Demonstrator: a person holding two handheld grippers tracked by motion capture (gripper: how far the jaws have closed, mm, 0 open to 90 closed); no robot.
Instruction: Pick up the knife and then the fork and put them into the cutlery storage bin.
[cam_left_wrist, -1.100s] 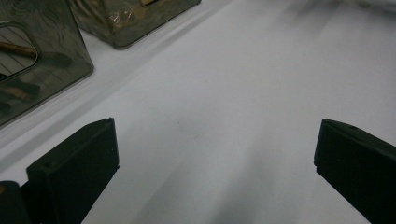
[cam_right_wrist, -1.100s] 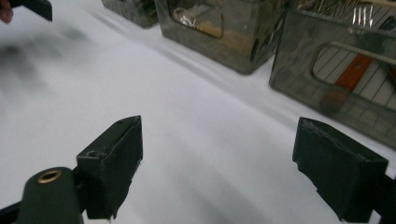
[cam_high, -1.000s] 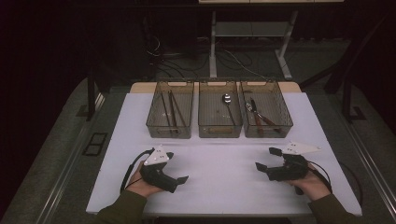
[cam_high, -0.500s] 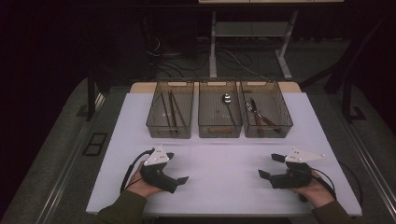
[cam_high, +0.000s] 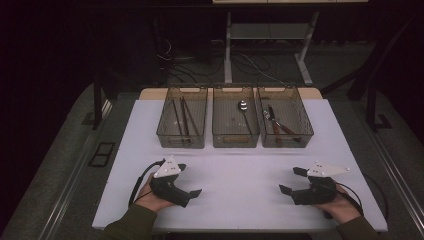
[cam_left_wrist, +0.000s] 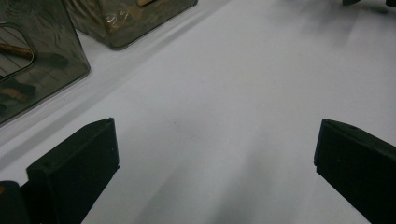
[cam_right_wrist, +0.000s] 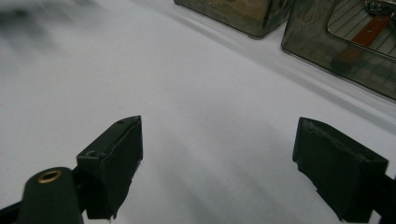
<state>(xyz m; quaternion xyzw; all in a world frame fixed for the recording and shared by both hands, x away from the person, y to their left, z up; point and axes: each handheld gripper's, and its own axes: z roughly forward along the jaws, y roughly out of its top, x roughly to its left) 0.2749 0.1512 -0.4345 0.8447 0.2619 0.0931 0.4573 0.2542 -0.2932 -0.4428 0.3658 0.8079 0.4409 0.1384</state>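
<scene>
On the white table (cam_high: 235, 165), the left gripper (cam_high: 189, 179) rests at about 7 o'clock, held in the person's left hand (cam_high: 150, 196), its jaws spread wide with nothing between them. The right gripper (cam_high: 292, 181) sits at about 5 o'clock in the right hand (cam_high: 340, 206), its jaws likewise spread and empty over bare tabletop. Both point toward the table's middle, well apart from each other. At 12 o'clock stand three smoky bins in a row: the left bin (cam_high: 182, 141) holds chopsticks (cam_high: 181, 116), the middle bin (cam_high: 235, 141) a spoon (cam_high: 244, 111), the right bin (cam_high: 286, 141) wooden-handled utensils (cam_high: 276, 126).
</scene>
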